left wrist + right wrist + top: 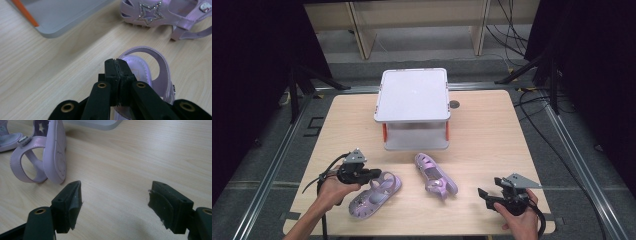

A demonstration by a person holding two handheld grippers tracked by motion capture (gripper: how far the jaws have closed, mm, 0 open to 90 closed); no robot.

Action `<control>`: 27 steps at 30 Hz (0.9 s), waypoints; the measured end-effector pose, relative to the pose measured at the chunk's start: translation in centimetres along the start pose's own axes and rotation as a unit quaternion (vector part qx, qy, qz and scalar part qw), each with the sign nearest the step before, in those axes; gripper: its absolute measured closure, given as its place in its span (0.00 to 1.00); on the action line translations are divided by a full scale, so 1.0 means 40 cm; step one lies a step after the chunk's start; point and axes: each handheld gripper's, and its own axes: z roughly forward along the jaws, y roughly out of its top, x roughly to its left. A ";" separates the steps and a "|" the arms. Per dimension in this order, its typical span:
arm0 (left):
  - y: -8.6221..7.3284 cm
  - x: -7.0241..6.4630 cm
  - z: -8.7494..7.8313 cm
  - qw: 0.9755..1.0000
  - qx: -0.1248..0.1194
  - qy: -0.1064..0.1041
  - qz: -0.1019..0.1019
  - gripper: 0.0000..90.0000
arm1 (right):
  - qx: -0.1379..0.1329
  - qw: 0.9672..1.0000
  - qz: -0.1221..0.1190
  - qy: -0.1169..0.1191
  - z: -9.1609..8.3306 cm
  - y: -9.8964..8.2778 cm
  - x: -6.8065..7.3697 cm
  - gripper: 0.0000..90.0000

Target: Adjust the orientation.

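Two small lilac sandals lie on the wooden table (492, 130). The left one (374, 195) lies sole down. My left gripper (378, 174) is at its heel, jaws shut, and in the left gripper view the heel strap (150, 53) runs into the closed tips of that gripper (116, 61). The other sandal (435, 176), with a glittery star (150, 12), lies on its side, its sole (55, 152) facing my right gripper. My right gripper (482, 194) rests near the front right edge; in its own view it (115, 195) is open over bare wood.
A white lidded box with orange clips (412, 95) stands at the table's middle back, its corner (57, 15) close beyond the sandals. Dark stands and cables surround the table. The person's hands come in at the front edge.
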 end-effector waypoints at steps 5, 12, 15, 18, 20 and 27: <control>0.014 -0.055 -0.003 0.999 -0.009 -0.026 0.036 0.98 | 0.001 1.000 0.001 -0.006 -0.005 0.000 0.001 0.29; 0.024 -0.118 0.009 0.995 -0.003 -0.059 0.074 0.97 | 0.001 1.000 0.002 0.001 -0.001 0.000 0.002 0.29; 0.024 -0.138 0.012 0.995 0.000 -0.064 0.082 0.96 | 0.006 1.000 0.005 0.004 -0.004 0.001 0.003 0.29; 0.019 -0.146 0.012 0.995 0.002 -0.048 0.090 0.93 | 0.005 1.000 0.001 0.000 -0.002 0.000 0.003 0.29; 0.016 -0.151 0.008 0.995 -0.005 -0.044 0.085 0.86 | 0.005 1.000 0.002 0.000 -0.002 0.000 0.003 0.29; -0.017 -0.163 -0.015 0.998 -0.001 0.013 0.059 0.61 | 0.005 1.000 0.002 0.000 -0.002 0.000 0.003 0.29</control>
